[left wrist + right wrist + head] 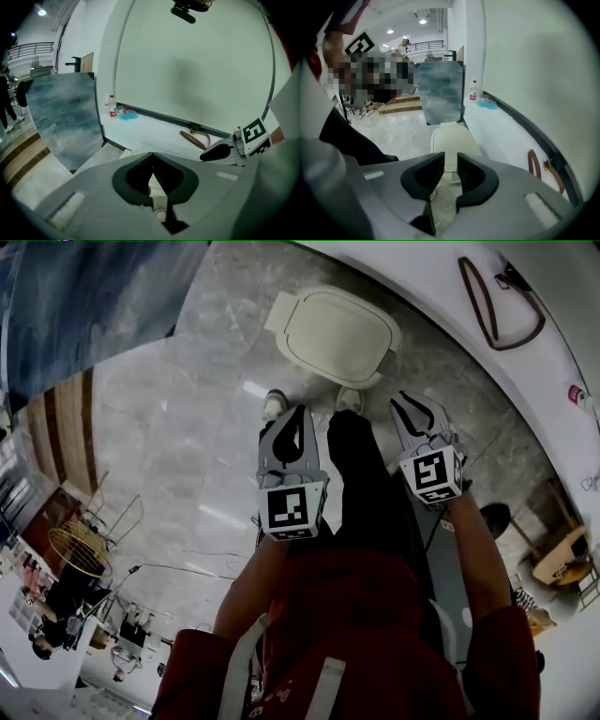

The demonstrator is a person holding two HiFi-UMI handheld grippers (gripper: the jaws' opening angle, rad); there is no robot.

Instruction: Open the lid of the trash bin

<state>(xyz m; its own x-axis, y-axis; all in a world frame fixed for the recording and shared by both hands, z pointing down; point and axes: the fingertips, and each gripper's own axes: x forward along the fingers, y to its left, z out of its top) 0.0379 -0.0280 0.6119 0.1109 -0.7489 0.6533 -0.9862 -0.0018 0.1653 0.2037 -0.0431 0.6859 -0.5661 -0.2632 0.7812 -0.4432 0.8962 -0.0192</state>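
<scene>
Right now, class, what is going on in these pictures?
A person stands over a cream trash bin on the marble floor, a gripper in each hand. Its lid is down, and neither gripper touches it. The left gripper is shut and empty. The right gripper has its jaws slightly apart, with nothing between them, and points towards the lid.

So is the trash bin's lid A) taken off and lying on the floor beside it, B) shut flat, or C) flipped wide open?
B: the cream lid lies flat and closed on top, seen from above in the head view.
</scene>
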